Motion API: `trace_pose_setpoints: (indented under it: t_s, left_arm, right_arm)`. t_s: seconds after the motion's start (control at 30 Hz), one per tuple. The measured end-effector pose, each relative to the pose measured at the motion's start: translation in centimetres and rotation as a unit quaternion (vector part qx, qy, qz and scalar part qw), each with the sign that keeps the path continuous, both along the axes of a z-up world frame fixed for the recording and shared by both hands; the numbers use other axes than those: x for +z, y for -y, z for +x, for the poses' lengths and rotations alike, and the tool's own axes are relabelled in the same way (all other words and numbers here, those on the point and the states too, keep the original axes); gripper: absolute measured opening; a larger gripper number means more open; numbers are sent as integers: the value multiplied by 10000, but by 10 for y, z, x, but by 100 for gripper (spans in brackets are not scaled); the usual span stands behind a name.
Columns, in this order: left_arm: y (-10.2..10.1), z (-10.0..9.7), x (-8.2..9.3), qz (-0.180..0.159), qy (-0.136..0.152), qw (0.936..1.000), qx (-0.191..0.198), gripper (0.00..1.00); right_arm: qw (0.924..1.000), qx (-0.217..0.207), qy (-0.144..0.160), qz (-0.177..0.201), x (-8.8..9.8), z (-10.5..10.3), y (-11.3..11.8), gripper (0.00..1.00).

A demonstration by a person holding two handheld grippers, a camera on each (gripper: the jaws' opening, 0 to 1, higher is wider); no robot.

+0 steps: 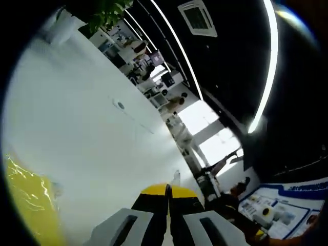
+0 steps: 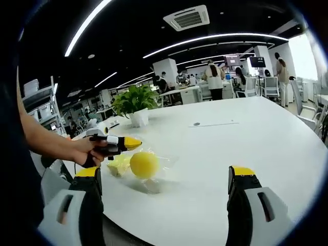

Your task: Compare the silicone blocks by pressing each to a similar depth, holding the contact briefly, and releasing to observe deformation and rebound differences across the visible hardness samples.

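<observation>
White round table (image 2: 246,143). Near its left edge in the right gripper view sits a yellow ball (image 2: 144,164), with a paler yellow lump (image 2: 118,165) touching its left side; both rest on a sheet of clear plastic wrap (image 2: 159,171). These look like the silicone samples, though whether the pale lump is a block or loose wrap I cannot settle from here.

Left gripper (image 2: 123,143), held in a hand (image 2: 84,151), hovers just above and slightly left of the pale lump, its yellow tip pointing toward the ball. Jaws pressed together — the left gripper view confirms it, left gripper (image 1: 168,190) showing only a thin dark seam between the yellow tips. In that view a yellow patch (image 1: 28,197) lies low at the left, off the jaw line, so the tip is not aimed square at a sample yet.

Right gripper (image 2: 166,177) spread wide, nothing between the jaws; the ball lies ahead, left of centre.

Judgement: the left is clearly nearer. Its next move is a short drop down and forward onto the ball — no contact yet.

A potted plant (image 2: 135,102) stands behind the samples, well apart.
</observation>
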State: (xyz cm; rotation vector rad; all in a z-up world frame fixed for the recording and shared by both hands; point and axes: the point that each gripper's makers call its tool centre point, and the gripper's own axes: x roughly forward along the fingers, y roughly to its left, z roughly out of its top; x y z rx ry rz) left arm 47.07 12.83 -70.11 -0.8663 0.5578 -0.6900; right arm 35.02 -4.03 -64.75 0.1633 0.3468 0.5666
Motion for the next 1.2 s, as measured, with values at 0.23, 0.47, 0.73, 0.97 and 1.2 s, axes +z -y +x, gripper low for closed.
trace_pose_setpoints:
  t_s: [0.23,0.47,0.73,0.97,1.2]
  left_arm:
    - [-22,12,-39,637,-494,9941,720,0]
    - [-28,19,-60,869,-697,9892,954,0]
    - [-33,19,-75,1694,-620,9776,1079,0]
    - [-22,12,-89,1846,-796,9738,1061,0]
    - [-28,11,-91,2560,-435,9630,725,3]
  right_arm:
    - [9999,78,-105,-10,-3,-2,-2,96]
    - [9999,93,-118,3,-4,-2,-5,96]
    - [9999,67,-114,80,-4,-4,-6,96]
    - [9999,56,-92,101,0,-7,-7,96]
    - [9988,-250,-133,391,0,-8,5,96]
